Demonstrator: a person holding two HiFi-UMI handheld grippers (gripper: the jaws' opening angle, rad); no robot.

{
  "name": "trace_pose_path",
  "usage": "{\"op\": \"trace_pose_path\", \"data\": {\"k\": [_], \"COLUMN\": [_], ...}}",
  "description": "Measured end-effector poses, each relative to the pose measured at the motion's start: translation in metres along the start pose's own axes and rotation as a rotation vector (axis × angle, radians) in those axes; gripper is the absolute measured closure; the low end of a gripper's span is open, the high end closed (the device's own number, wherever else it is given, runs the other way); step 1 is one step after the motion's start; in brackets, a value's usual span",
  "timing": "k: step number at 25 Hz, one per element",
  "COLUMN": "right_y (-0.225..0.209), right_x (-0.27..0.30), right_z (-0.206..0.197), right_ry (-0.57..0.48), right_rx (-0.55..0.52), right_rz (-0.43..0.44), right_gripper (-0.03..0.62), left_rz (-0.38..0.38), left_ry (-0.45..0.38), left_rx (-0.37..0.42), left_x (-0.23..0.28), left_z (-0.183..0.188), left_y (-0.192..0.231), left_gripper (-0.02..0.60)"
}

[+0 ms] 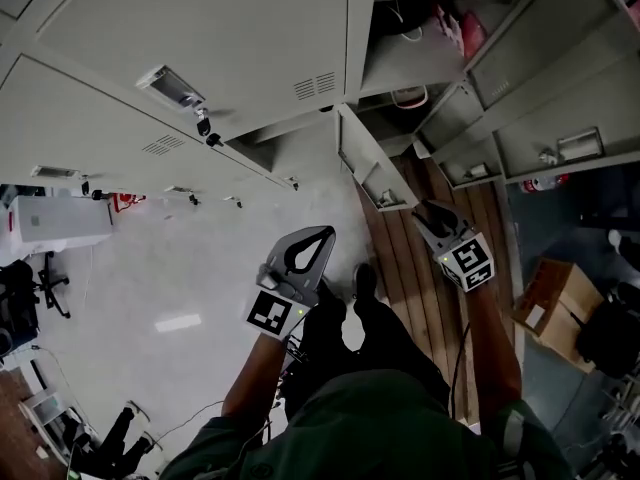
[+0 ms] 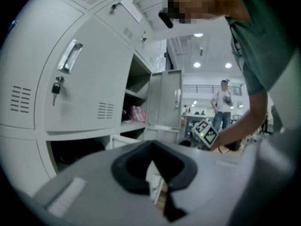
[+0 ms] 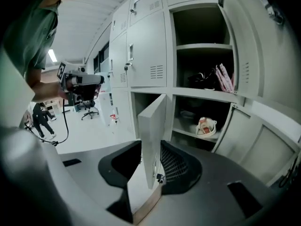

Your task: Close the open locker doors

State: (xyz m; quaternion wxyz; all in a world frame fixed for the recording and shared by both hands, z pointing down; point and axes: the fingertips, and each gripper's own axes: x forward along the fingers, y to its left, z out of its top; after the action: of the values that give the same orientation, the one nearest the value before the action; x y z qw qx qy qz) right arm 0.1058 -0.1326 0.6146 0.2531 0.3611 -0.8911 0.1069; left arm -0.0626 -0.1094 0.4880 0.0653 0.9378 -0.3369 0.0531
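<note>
A bank of grey lockers fills the top of the head view. One low door stands open, swung out over the floor. Further doors hang open at the right. My right gripper is close to that low door's free edge. In the right gripper view this gripper is open, and the low door stands edge-on in line with the gap, untouched by the pads. Open compartments hold a pink item and a white bag. My left gripper hangs shut and empty over the floor.
A padlocked closed locker door is beside the left gripper. A cardboard box lies at the right on the floor. An office chair and a person are farther off. Wooden boards run under the lockers.
</note>
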Motion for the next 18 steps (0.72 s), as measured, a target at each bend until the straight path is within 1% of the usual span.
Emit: {"op": "trace_pose_path", "data": {"k": [3,8,10,11,18], "right_y": [-0.001,0.013,0.026,0.034,0.101], "right_x": [0.013,0.025,0.028,0.03,0.067], "right_z": [-0.009,-0.006,-0.004,-0.002,0.022], "right_ry": [0.015,-0.015,-0.028,-0.034,-0.046], "right_rx": [-0.032,-0.095,-0.104,-0.106,-0.156], "right_rz": [0.032,0.094,0.118,0.131,0.241], "right_gripper": [0.48,0.486,0.517,0.522,0.52], "left_rz": [0.012,0.036,0.045,0.049,0.109], "left_ry": [0.011,0.009,0.01,0.01,0.009], "left_rx": [-0.001,-0.03,-0.034,-0.035,-0.05], "left_x": [0.006,0.008,0.004,0.002,-0.024], "left_z": [-0.011,-0.019,-0.021,-0.021,-0.022], "left_y": [0.002,0.007,0.01,0.012,0.038], "left_gripper": [0.578,0.571,0.571,0.571,0.571]}}
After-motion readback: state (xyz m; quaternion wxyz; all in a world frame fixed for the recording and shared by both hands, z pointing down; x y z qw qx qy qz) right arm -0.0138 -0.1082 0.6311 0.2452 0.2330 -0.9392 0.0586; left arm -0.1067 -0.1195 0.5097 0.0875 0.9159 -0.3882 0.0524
